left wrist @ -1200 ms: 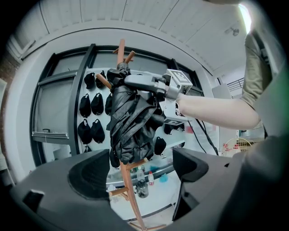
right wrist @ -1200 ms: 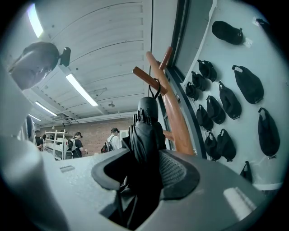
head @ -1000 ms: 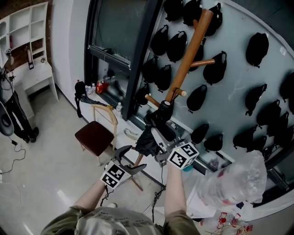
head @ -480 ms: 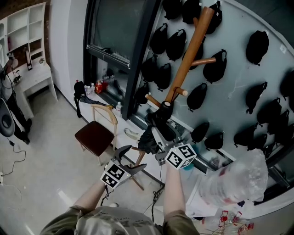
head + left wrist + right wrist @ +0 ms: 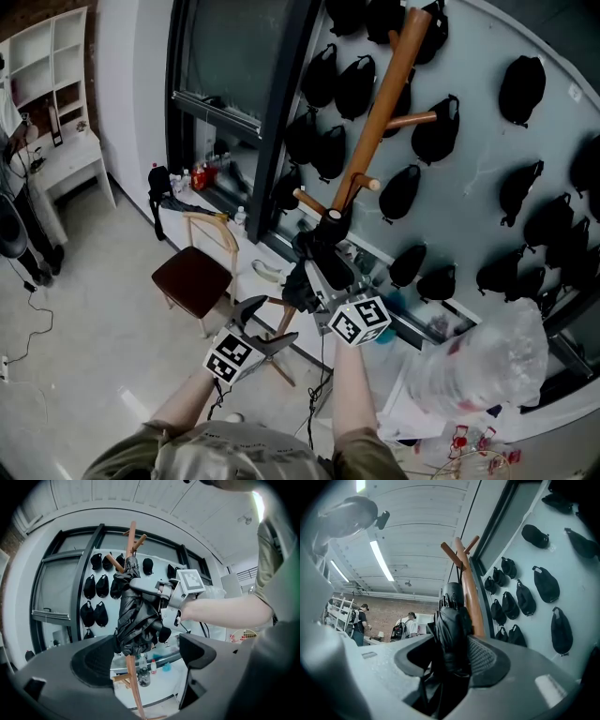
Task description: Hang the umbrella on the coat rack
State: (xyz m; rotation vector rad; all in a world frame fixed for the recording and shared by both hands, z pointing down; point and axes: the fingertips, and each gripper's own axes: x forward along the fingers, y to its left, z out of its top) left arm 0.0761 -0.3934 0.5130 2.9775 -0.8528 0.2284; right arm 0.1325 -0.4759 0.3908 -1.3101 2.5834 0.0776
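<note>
The right gripper (image 5: pixel 321 274) squeezes the folded black umbrella (image 5: pixel 300 289). The umbrella sits at 7 o'clock below the wooden coat rack (image 5: pixel 380 108). The left gripper (image 5: pixel 265 326) is open and holds nothing.

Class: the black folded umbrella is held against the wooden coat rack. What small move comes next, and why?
Probably ease the right tool open slowly. Its jaws, just opened slightly, grip the black folded umbrella, whose top sits at a lower peg of the wooden coat rack. Whether it is hooked there cannot be seen, so watch it.
</note>
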